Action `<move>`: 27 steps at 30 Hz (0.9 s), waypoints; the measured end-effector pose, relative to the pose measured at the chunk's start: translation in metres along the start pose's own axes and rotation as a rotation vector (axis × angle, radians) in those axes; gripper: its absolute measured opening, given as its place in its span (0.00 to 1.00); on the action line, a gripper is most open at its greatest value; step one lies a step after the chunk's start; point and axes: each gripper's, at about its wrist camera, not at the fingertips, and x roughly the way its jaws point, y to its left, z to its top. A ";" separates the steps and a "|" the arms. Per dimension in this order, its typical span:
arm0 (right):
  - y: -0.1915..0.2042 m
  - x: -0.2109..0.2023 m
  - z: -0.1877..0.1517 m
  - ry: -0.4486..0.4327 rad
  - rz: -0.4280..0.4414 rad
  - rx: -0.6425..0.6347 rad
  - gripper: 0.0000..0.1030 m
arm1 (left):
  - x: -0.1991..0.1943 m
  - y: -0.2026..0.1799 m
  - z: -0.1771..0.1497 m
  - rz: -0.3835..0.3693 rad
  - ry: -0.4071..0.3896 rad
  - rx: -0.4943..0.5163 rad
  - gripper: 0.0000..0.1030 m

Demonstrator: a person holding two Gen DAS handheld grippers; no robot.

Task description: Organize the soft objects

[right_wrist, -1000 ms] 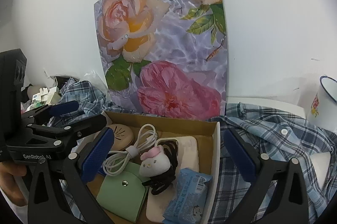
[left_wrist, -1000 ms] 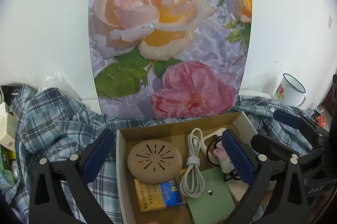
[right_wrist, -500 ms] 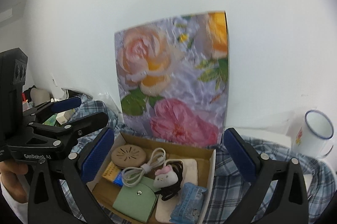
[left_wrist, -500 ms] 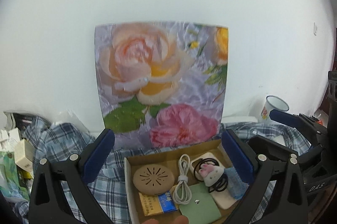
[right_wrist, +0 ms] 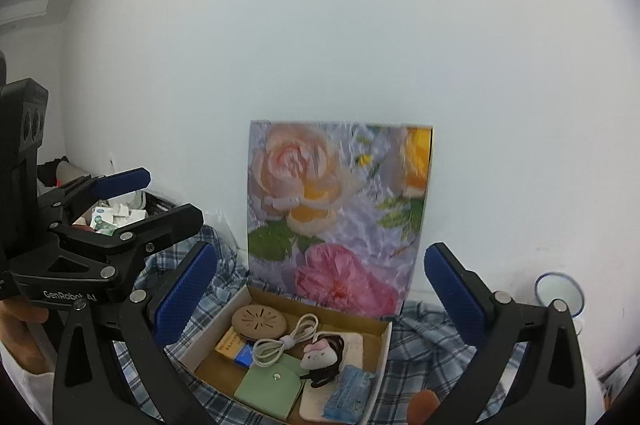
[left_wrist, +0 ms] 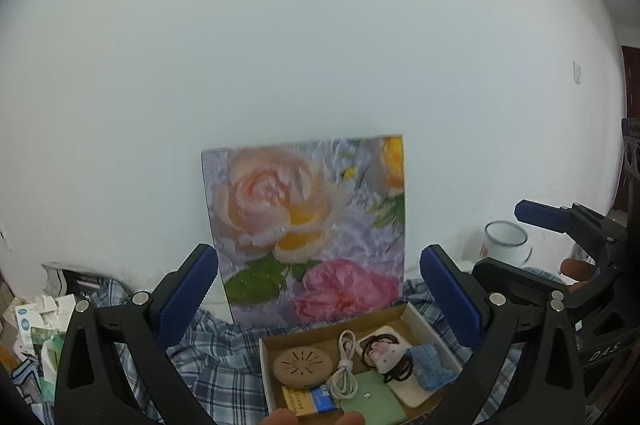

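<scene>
Jaws of left gripper [left_wrist: 320,301] and right gripper [right_wrist: 320,289] stand apart above the cardboard box [right_wrist: 385,341] (holding nothing). Only the right view shows the black bin [right_wrist: 158,203].

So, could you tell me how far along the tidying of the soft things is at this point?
Done: the cardboard box already holds the green pouch, white cable and plush hair tie. In hand: nothing; the left hand-held gripper and right hand-held gripper are open. Left: the plaid shirt lies crumpled beneath the box.

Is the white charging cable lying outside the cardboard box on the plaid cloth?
No, the coiled white cable lies inside the cardboard box, between the round tan disc and the plush hair tie.
</scene>
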 end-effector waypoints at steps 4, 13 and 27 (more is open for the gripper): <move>0.004 -0.022 0.011 -0.047 0.010 0.000 1.00 | -0.025 -0.004 0.012 -0.009 -0.048 -0.004 0.99; 0.024 -0.069 0.030 -0.142 0.003 -0.014 1.00 | -0.081 -0.015 0.032 0.049 -0.134 0.038 0.99; 0.089 -0.119 0.051 -0.196 -0.074 -0.097 1.00 | -0.162 -0.002 0.048 0.136 -0.220 0.068 0.99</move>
